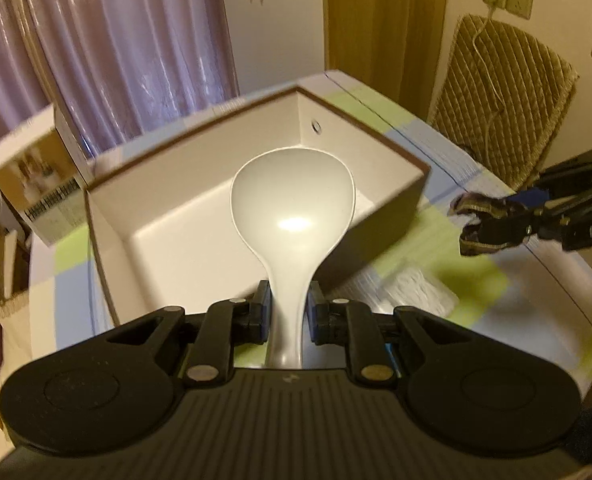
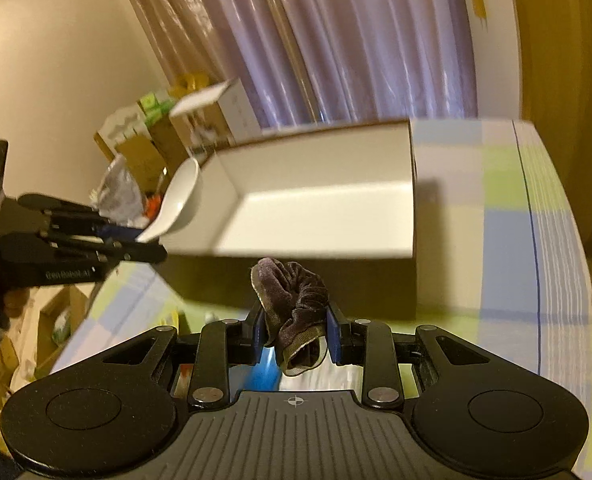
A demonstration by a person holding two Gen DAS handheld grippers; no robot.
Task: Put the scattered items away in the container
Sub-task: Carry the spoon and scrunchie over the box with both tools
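A white ceramic spoon (image 1: 291, 216) juts forward from my left gripper (image 1: 289, 312), which is shut on its handle; the bowl of the spoon hangs over the open white box (image 1: 384, 184). In the right wrist view the same spoon (image 2: 177, 204) hovers at the box's (image 2: 320, 208) left rim, held by the left gripper (image 2: 143, 242). My right gripper (image 2: 296, 332) is shut on a dark velvet scrunchie (image 2: 296, 304), in front of the box's near wall. From the left wrist view that gripper (image 1: 508, 216) holds the scrunchie (image 1: 480, 220) to the right of the box.
The box sits on a table with a checked blue, green and white cloth (image 1: 436, 248). A clear plastic packet (image 1: 416, 292) lies on the cloth near the box. A small carton (image 1: 35, 176) stands at the table's left. A quilted chair back (image 1: 508, 92) is beyond the right edge.
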